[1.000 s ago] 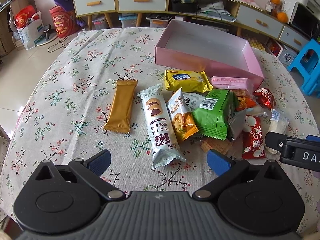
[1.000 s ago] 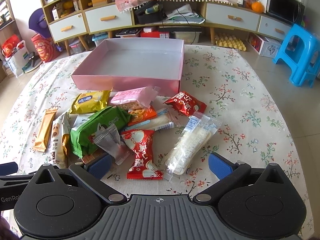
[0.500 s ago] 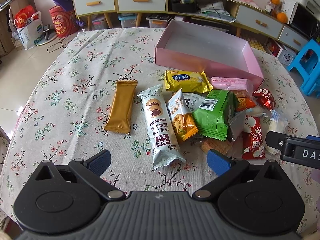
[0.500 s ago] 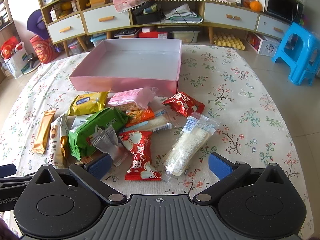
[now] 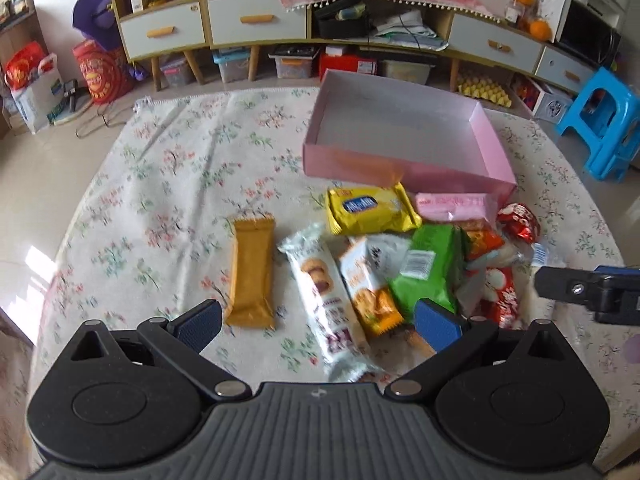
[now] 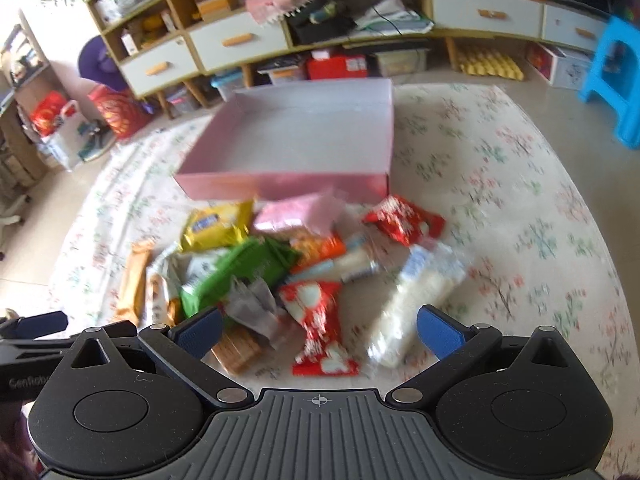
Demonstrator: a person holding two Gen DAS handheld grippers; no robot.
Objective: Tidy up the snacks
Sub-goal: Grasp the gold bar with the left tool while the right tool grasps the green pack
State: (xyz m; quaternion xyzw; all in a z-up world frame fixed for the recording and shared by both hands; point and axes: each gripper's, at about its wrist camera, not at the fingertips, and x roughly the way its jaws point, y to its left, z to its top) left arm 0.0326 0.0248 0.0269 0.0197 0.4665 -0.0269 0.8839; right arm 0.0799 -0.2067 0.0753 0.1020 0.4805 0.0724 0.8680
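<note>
An empty pink box [image 5: 404,160] stands at the back of the flowered table; it also shows in the right wrist view [image 6: 304,184]. A pile of snack packets lies in front of it: a gold bar [image 5: 252,272], a white cookie pack [image 5: 324,288], a yellow packet [image 5: 368,208], a green pack [image 5: 432,268], red packets [image 6: 320,324] and a clear rice-cracker pack [image 6: 416,300]. My left gripper [image 5: 318,322] is open and empty just above the white cookie pack. My right gripper [image 6: 320,330] is open and empty over the red packet.
Low cabinets with drawers [image 5: 256,20] line the far wall. A blue stool [image 5: 604,120] stands to the right of the table. Bags [image 5: 32,84] sit on the floor at left. Bare tablecloth [image 5: 168,184] lies left of the pile.
Both grippers have moved forward and down toward the snack pile and tilted; both views are now motion-blurred. Both stay open. No snack has moved.
</note>
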